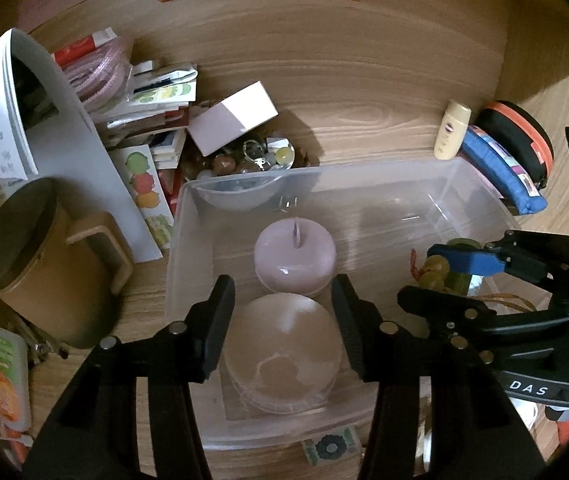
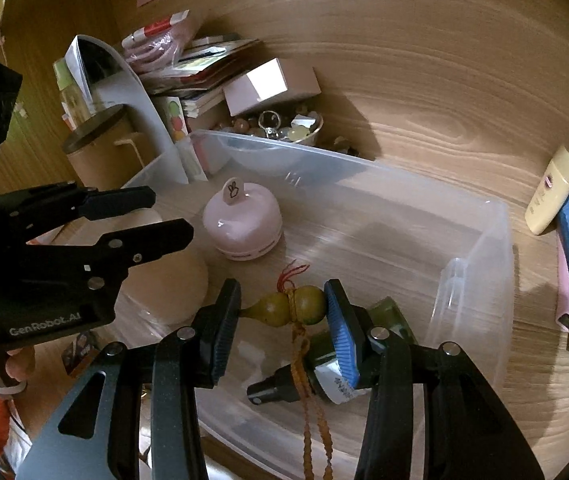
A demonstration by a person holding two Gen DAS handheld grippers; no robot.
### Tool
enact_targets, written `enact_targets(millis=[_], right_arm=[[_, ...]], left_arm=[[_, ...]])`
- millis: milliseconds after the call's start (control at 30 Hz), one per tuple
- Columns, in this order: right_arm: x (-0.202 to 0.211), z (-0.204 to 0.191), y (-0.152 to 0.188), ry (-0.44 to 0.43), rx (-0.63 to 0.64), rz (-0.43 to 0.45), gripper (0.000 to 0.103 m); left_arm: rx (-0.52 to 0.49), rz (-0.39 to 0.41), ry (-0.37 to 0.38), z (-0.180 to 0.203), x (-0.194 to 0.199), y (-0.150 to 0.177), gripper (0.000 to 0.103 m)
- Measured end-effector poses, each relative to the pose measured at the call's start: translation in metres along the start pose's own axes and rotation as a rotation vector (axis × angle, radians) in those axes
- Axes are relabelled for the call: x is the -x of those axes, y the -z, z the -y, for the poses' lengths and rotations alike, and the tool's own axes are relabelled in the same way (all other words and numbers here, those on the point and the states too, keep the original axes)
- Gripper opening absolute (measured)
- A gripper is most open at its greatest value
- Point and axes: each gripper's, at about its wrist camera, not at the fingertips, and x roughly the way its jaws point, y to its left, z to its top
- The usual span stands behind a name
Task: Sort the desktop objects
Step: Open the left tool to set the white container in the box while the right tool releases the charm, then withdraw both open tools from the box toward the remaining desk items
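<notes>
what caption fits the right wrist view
Right gripper holding a green gourd charm over the clear plastic bin

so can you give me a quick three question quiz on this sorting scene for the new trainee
1. True or false: the pink round container sits outside the clear bin.
2. What is between the jaws of the right gripper? A) gourd charm B) spoon C) sock
3. What lies on the bin floor just below the charm?

Key: 1 false; 2 A; 3 the green bottle with a black cap.
</notes>
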Motion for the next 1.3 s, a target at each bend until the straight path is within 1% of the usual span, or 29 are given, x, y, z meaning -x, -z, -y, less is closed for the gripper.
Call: enact_targets(millis=[233,300,400,567,633,667,700,800,900,1000,1100,1133,1200,1267,1300], right_arm=[[0.005,-0.004,0.000,0.022,0.033,0.029,0.040],[0.007,-0.004,0.000,0.032,0.038,0.037,0.045],[0.012,-0.004,0.000,0.049,0.043,0.058,0.052],[0.019,-0.003,-0.001,0.073,0.050,0.087,0.057],[0.020,-0.002,0.000,0.083,0.050,0.092,0.060],[0.020,-0.002,0.000,0.088,0.050,0.094,0.061],[0.020,-0.002,-0.001,0.091,0.049,0.096,0.064],[0.021,-0.001,0.000,0.098,0.048,0.103,0.067],[0.021,0.000,-0.001,0.097,0.046,0.105,0.071],[0.023,0.000,-0.001,0.081,0.049,0.104,0.074],[0.028,-0.002,-0.001,0.054,0.056,0.117,0.077],[0.030,-0.003,-0.001,0.053,0.059,0.122,0.079],[0.034,-0.004,-0.002,0.045,0.066,0.133,0.080],[0.038,-0.006,-0.002,0.042,0.071,0.136,0.081],[0.041,-0.007,-0.001,0.046,0.077,0.137,0.081]], left_arm=[[0.012,-0.002,0.004,-0.002,0.001,0.008,0.054],[0.023,-0.002,0.022,-0.003,0.001,0.010,0.058],[0.027,0.004,0.025,-0.002,0.004,0.011,0.061],[0.021,0.025,0.025,-0.001,0.008,0.010,0.063],[0.012,0.037,0.009,0.001,0.009,0.010,0.066],[0.009,0.043,0.000,0.001,0.011,0.011,0.071],[0.008,0.048,-0.004,0.001,0.011,0.011,0.073],[0.001,0.063,-0.020,0.001,0.014,0.012,0.074],[0.003,0.064,-0.041,0.000,0.016,0.014,0.077],[0.007,0.057,-0.025,-0.002,0.019,0.015,0.078],[0.003,0.066,-0.030,0.000,0.026,0.019,0.079],[0.000,0.072,-0.038,0.000,0.029,0.019,0.081],[-0.005,0.086,-0.055,0.001,0.036,0.021,0.089],[-0.006,0.102,-0.060,0.001,0.044,0.023,0.093],[-0.007,0.108,-0.060,0.001,0.047,0.024,0.093]])
